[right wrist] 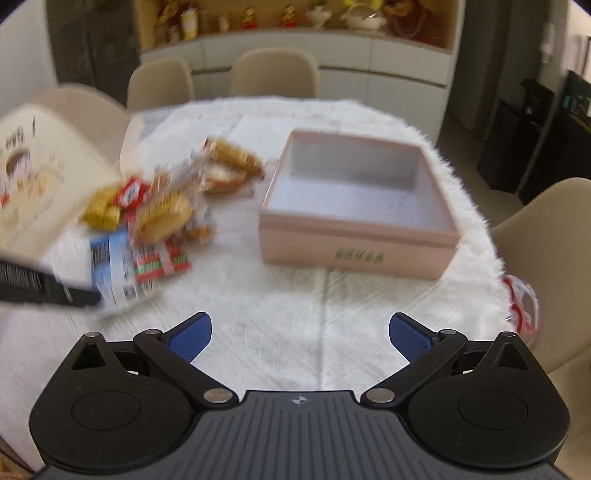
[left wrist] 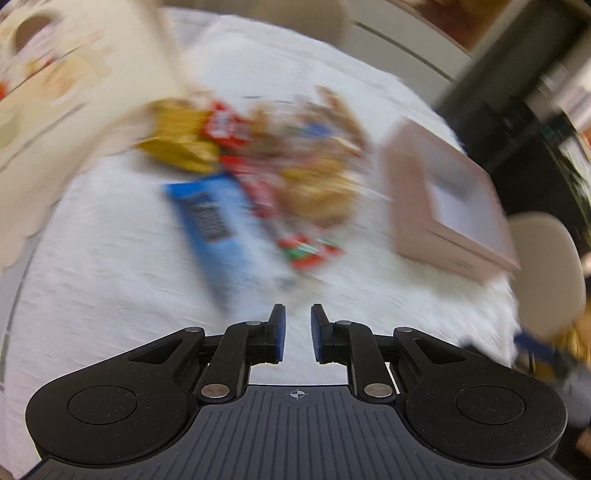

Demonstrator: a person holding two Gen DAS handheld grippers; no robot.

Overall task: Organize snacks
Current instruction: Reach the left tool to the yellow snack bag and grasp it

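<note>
Snack pile (right wrist: 155, 218) sits on white tablecloth (right wrist: 295, 295), left of empty pink box (right wrist: 354, 206). Right gripper (right wrist: 299, 338) wide apart, holding nothing; left gripper (left wrist: 297, 332) nearly together w/ small gap, empty. Best: take one edge packet, e.g. blue packet (left wrist: 210, 221), pinch flat.

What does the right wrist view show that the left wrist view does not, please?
Only the right wrist view shows the right gripper with its jaws wide apart, the shelf of ornaments, a red-and-white bag at the table edge, and the green print on the pink box.

Only the left wrist view shows the left gripper, its jaws nearly together with nothing between them.

Both show the white table, the empty box, the snack pile, the blue packet and the cream carton.
</note>
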